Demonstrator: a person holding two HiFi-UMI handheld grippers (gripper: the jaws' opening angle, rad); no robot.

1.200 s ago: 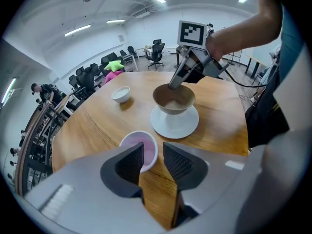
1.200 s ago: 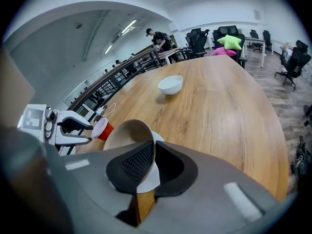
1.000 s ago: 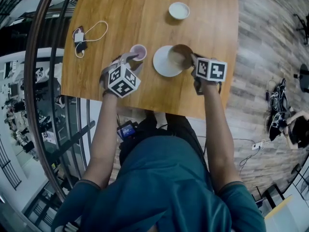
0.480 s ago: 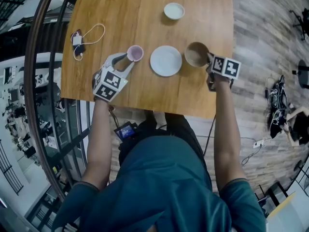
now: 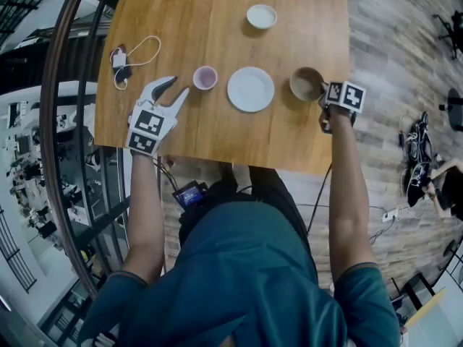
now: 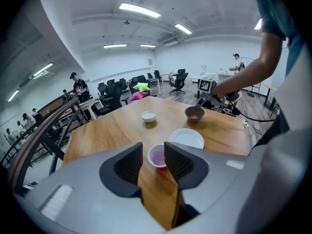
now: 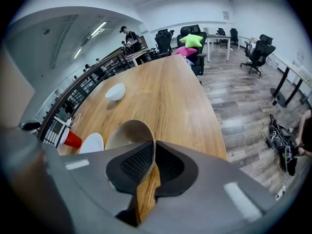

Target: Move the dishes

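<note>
A red cup (image 5: 205, 77) with a pinkish inside stands on the wooden table (image 5: 217, 27), left of a white plate (image 5: 250, 89). My left gripper (image 5: 176, 87) is open, a little to the cup's left and apart from it. In the left gripper view the cup (image 6: 157, 156) sits just beyond the open left gripper (image 6: 153, 149). My right gripper (image 5: 320, 92) is shut on the rim of a brown bowl (image 5: 307, 83), right of the plate. In the right gripper view the bowl (image 7: 127, 134) looks tilted, its rim pinched by the right gripper (image 7: 153, 147).
A small white bowl (image 5: 261, 16) sits farther back on the table. A white charger with a looped cable (image 5: 121, 56) lies near the left edge. A railing (image 5: 61, 121) runs along the left; wood floor (image 5: 391, 63) lies to the right.
My left gripper let go of the red cup and drew back to the left. My right gripper carried the brown bowl off the white plate to the right.
</note>
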